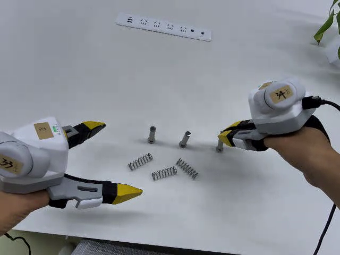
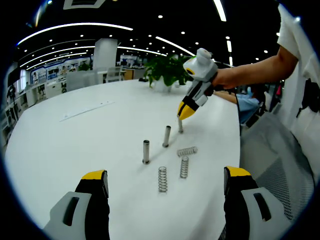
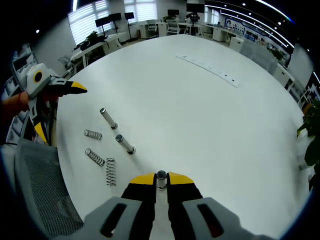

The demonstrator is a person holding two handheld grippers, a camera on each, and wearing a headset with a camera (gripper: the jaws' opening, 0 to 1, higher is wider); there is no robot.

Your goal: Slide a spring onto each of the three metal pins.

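Right gripper (image 3: 161, 180) is clenched on the rightmost pin (image 1: 219, 147), with the yellow tips pinching it near its top. That pin stands upright on the white table (image 1: 79, 74). The middle pin (image 1: 184, 139) and left pin (image 1: 152, 134) stand upright in the same row to its left, apart from each other and untouched. Three springs lie flat just near of the pins: left spring (image 1: 140, 161), middle spring (image 1: 164, 172) and right spring (image 1: 187, 168). They form a loose cluster and none is on a pin. Left gripper (image 1: 111, 159) is released, jaws spread wide and holding nothing, above the near left of the table, left of the springs. A power strip (image 1: 163, 26) lies at the far side, and plant leaves (image 1: 325, 25) show at the far right edge.
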